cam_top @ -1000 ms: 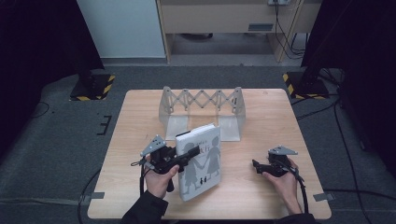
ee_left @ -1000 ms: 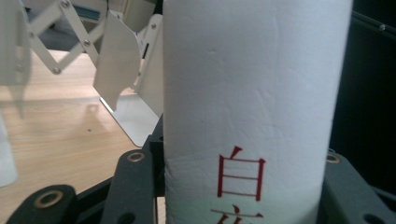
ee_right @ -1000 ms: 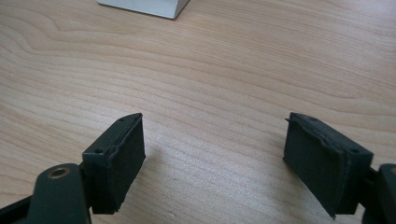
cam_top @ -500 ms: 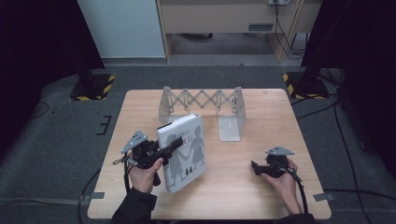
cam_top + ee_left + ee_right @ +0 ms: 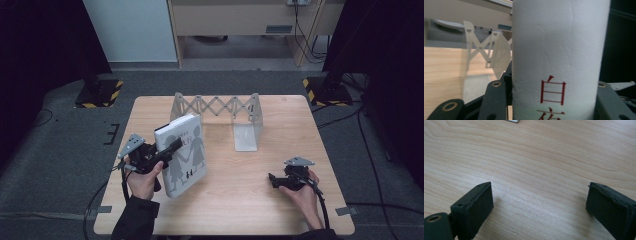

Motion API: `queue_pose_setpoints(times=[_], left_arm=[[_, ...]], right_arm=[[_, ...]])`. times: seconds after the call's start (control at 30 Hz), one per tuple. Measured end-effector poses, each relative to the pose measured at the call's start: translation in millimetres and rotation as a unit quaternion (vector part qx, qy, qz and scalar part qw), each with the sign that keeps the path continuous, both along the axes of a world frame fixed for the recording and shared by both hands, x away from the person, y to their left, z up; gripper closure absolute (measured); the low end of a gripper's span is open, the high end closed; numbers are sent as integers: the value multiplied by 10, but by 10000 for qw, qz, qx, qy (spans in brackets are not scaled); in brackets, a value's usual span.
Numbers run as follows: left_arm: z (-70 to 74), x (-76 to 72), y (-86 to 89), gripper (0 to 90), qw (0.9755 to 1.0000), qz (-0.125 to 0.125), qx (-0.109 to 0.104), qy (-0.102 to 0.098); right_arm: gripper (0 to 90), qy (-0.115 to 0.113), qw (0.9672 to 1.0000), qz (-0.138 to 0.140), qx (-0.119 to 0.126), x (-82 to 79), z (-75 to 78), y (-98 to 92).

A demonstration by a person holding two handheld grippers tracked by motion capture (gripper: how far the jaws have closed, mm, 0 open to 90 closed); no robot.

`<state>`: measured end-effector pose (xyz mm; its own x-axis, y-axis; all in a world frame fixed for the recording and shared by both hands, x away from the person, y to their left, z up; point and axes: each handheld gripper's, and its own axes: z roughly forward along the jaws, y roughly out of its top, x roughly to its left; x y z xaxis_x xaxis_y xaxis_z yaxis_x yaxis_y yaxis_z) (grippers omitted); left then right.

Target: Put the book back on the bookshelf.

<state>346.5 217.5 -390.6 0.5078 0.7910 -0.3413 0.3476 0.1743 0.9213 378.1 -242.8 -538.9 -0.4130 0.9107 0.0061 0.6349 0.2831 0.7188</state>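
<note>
Right gripper (image 5: 274, 180) low over near-right table (image 5: 235, 205), jaws wide apart on bare wood. Left gripper (image 5: 172, 147) at near left, clamped across spine of white book (image 5: 182, 152), held tilted above tabletop. Farther back, expanding bookstand (image 5: 220, 107) at table's far middle.

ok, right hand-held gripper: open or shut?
Open. The right hand-held gripper has its jaws wide apart over bare table, nothing between them.

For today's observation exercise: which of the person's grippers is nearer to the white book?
Left. The left gripper is clamped on the white book at its spine; the right gripper rests open on the table, well off to the book's right.
</note>
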Motion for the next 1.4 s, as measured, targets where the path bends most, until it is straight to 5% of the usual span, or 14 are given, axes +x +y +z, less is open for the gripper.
queue_pose_setpoints(times=[0.8,1.13,1.4], left_arm=[[23,528,47,526,9979,572,299,-35],[-23,748,-22,526,9968,752,269,-97],[-109,849,-120,525,9954,823,486,-24]], right_arm=[[39,60,10000,-71,-25,9,-1,-4],[37,55,9999,-91,-22,7,-3,-5],[37,47,9999,-95,-20,7,-4,-4]])
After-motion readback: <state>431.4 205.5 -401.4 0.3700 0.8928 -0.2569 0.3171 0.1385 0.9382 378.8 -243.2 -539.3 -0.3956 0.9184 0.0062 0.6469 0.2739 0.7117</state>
